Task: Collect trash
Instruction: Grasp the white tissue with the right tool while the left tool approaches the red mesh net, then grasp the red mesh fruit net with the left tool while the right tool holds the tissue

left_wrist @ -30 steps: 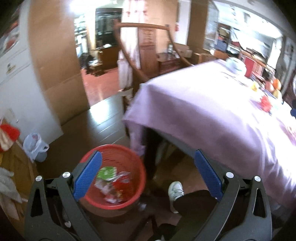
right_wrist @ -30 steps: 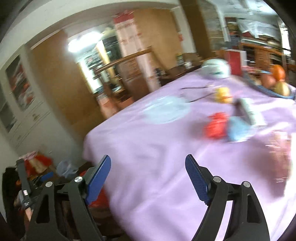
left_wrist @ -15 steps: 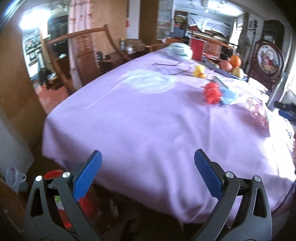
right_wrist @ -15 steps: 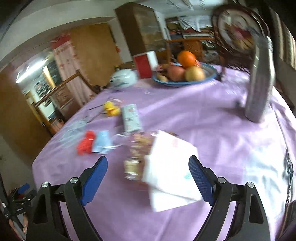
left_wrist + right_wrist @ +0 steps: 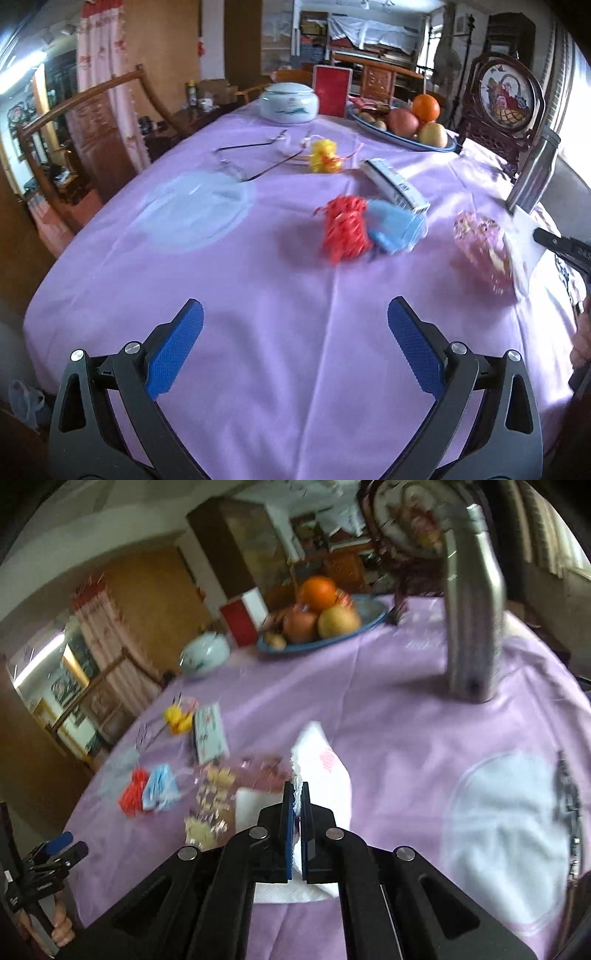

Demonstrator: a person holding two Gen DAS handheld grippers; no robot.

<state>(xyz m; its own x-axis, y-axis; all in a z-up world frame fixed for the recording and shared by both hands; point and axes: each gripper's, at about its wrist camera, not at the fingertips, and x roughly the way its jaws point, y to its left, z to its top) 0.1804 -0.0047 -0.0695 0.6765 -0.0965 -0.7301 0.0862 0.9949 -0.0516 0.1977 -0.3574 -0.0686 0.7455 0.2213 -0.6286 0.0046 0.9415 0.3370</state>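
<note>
My right gripper (image 5: 295, 794) is shut on a white paper napkin (image 5: 325, 764) lying on the purple tablecloth (image 5: 388, 716). Beside it lies a clear patterned wrapper (image 5: 218, 794), also in the left wrist view (image 5: 484, 247). A red crumpled wrapper (image 5: 345, 229) and a blue one (image 5: 391, 229) lie mid-table, with a yellow wrapper (image 5: 323, 157) and a flat white packet (image 5: 393, 184) further back. My left gripper (image 5: 295, 325) is open and empty above the table's near part, short of the red wrapper.
A steel flask (image 5: 472, 620) stands at the right edge. A blue fruit plate (image 5: 402, 125), a white lidded bowl (image 5: 288, 101) and a red box (image 5: 330, 90) sit at the far side. Wooden chairs (image 5: 92, 122) ring the table.
My left gripper swung up from the red bin on the floor to over the table. My right gripper moved across the table and shut on the white napkin.
</note>
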